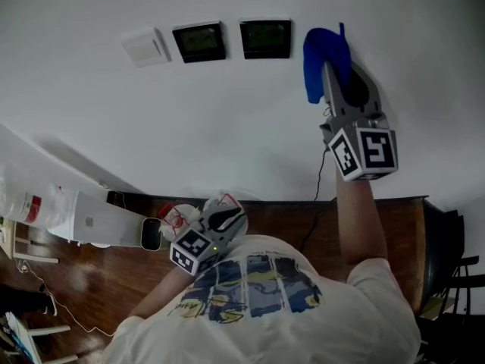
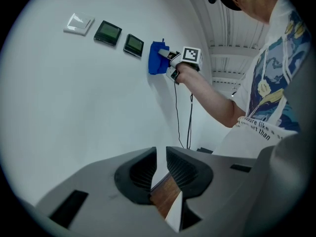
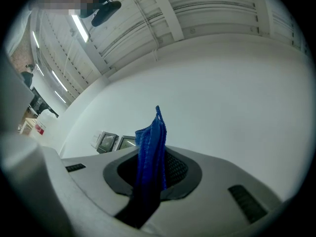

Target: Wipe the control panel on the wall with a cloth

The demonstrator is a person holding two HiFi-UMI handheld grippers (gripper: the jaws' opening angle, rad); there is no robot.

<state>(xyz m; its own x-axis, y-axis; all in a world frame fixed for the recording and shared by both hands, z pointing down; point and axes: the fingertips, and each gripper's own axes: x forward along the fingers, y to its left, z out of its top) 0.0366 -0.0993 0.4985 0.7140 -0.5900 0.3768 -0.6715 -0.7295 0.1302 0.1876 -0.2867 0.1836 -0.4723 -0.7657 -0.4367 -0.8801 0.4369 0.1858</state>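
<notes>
On the white wall hang two dark control panels point(image 1: 199, 42) point(image 1: 265, 39) and, to their left, a white switch plate point(image 1: 145, 48). My right gripper point(image 1: 333, 68) is raised to the wall just right of the right-hand panel, shut on a blue cloth point(image 1: 320, 58) that touches the wall beside it. The right gripper view shows the cloth point(image 3: 152, 147) standing up from the shut jaws, with both panels point(image 3: 114, 141) off to the left. My left gripper point(image 1: 211, 232) hangs low near the person's chest, jaws together and nothing between them point(image 2: 161, 174).
A black cable point(image 1: 318, 180) runs down the wall below the right gripper. Beneath the wall lies a brown wooden surface point(image 1: 303, 222) with a white bag point(image 1: 53, 209), a dark device point(image 1: 151, 233) and a red-and-white packet point(image 1: 176, 218). A black chair point(image 1: 455, 264) stands at the right.
</notes>
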